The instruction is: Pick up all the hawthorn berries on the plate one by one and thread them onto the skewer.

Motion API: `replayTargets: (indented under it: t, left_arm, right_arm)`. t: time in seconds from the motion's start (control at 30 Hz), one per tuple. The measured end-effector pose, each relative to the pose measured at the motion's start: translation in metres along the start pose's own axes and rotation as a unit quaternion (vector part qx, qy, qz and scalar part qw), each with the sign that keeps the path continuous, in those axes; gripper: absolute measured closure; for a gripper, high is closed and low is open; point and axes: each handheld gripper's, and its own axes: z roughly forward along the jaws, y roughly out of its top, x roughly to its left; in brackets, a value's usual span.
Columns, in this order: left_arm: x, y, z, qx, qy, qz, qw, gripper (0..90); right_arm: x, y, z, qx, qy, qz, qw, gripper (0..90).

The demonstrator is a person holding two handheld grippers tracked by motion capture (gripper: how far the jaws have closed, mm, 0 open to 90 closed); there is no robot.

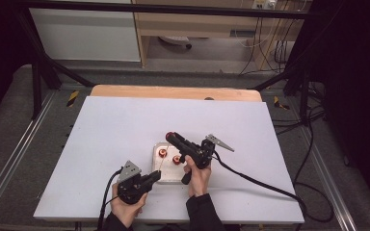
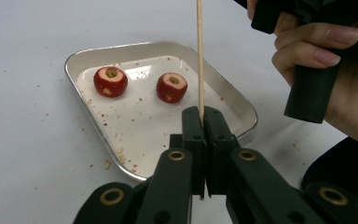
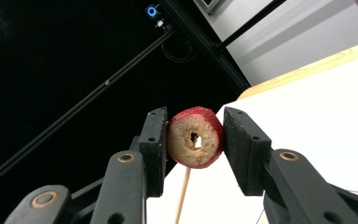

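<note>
Nearest me, my left gripper is clamped on a thin wooden skewer that stands upright just at the near edge of the metal tray. Beyond it, two cored red fruits sit side by side in the tray — apart, not touching. Farther up, my right gripper pinches a third cored fruit above the tray — the skewer shows just below its hole.

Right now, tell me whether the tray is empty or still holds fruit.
Not empty. The metal tray holds two cored red fruits, apart from each other, with crumbs scattered around them.
</note>
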Motion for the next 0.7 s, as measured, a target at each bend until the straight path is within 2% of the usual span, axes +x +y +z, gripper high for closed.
replayTargets:
  t: [0.2,0.33,0.4,0.5,0.6,0.7]
  left_arm:
    - [0.001,0.0,0.003,0.001,-0.001,-0.006,1.0,88.4]
    - [0.0,-0.001,0.005,0.001,0.0,0.0,1.0,88.5]
    - [0.002,-0.001,0.004,-0.001,0.004,0.008,1.0,88.5]
    - [0.006,0.0,0.001,-0.003,0.007,0.004,1.0,88.4]
    - [0.011,0.002,-0.002,-0.002,0.013,0.012,0.9998,88.2]
    - [0.012,0.002,-0.002,0.004,0.006,0.019,0.9998,88.0]
  right_arm:
    - [0.001,-0.001,-0.001,0.006,0.0,-0.006,1.0,61.7]
    - [0.002,-0.001,-0.002,0.008,-0.001,-0.004,1.0,61.7]
    - [0.003,0.0,-0.003,0.015,-0.002,0.0,0.9999,61.7]
    - [0.003,0.004,-0.004,0.031,-0.013,0.0,0.9994,61.6]
    - [0.0,0.008,-0.006,0.05,-0.015,0.006,0.9986,61.6]
    - [-0.003,0.009,-0.008,0.056,-0.011,0.014,0.9983,61.9]
